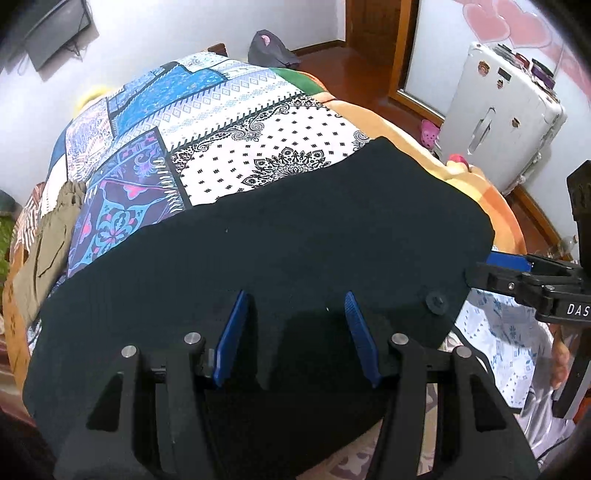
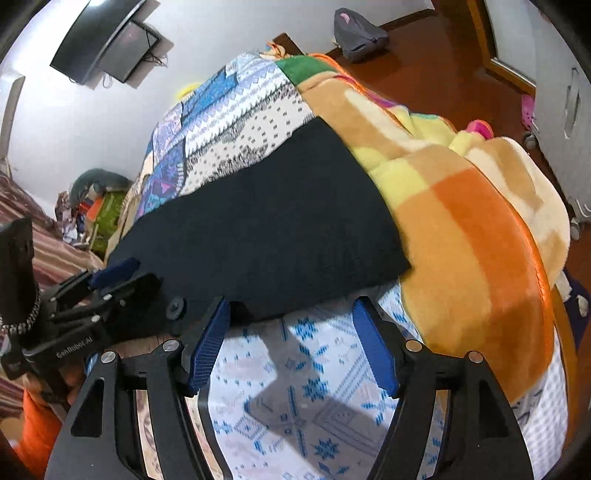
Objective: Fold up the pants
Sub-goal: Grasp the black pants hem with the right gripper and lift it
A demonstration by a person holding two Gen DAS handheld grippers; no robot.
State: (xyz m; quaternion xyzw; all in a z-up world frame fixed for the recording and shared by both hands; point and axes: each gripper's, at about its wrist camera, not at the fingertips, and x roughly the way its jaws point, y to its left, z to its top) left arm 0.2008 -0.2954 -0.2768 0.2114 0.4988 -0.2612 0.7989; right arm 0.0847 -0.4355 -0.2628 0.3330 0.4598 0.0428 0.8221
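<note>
Black pants (image 1: 280,251) lie flat on your bed (image 1: 258,122). Your left claw (image 1: 295,317) gapes over them, gripping nothing; your right claw (image 2: 291,321) stands open, empty, at their edge.

Light: bright, even, indoor
Shadows: soft, tool-shaped on bedsheet (image 2: 295,387)
Glare: on white wall (image 1: 147,33)
Edges: heavy fisheye bend, dark corners
Blur: blanket (image 2: 461,240) smeared in right view

A bed carried everything, spread with a patchwork sheet (image 1: 236,122) in blue and white prints. Black pants (image 1: 280,243) lay flat across it (a button (image 1: 437,302) showing near one edge). An orange and yellow blanket (image 2: 476,229) was heaped beside them, touching their edge.
</note>
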